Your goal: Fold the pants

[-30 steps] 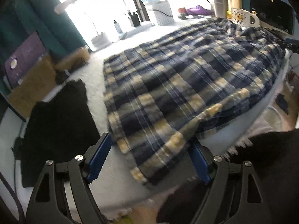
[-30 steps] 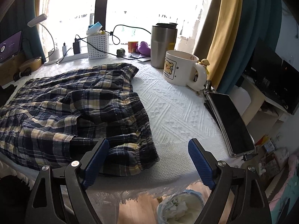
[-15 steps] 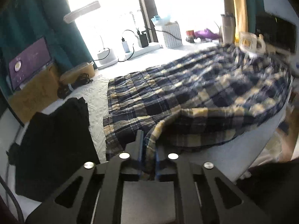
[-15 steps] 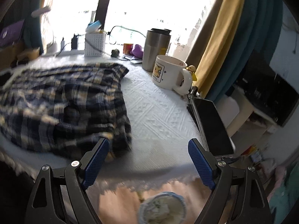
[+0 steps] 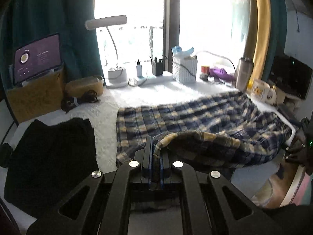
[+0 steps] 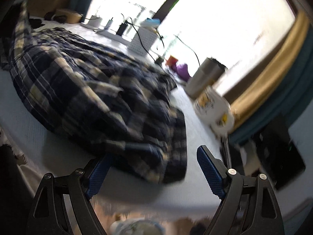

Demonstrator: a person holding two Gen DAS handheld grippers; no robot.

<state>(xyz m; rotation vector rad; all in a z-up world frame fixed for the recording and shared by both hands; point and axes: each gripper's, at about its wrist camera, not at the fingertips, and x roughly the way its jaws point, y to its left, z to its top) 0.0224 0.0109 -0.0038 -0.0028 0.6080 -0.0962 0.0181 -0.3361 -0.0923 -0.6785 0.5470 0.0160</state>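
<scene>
Blue, cream and yellow plaid pants (image 5: 195, 117) lie spread on a white textured table (image 5: 101, 113). My left gripper (image 5: 155, 152) is shut on the near hem of the pants and lifts that edge, so the cloth arches up toward the right. In the right wrist view the pants (image 6: 93, 82) lie bunched, blurred by motion. My right gripper (image 6: 154, 168) is open, its jaws wide apart at the near waistband corner, holding nothing.
A folded black garment (image 5: 50, 156) lies left of the pants. A desk lamp (image 5: 115, 74), white basket (image 5: 183, 70), steel tumbler (image 6: 207, 76) and a mug (image 6: 215, 109) stand along the window. A dark tablet (image 6: 273, 156) lies at the right edge.
My left gripper, shut on the hem since half a second ago, has lifted it higher. My right gripper has stayed open, tilted and swung toward the waistband corner.
</scene>
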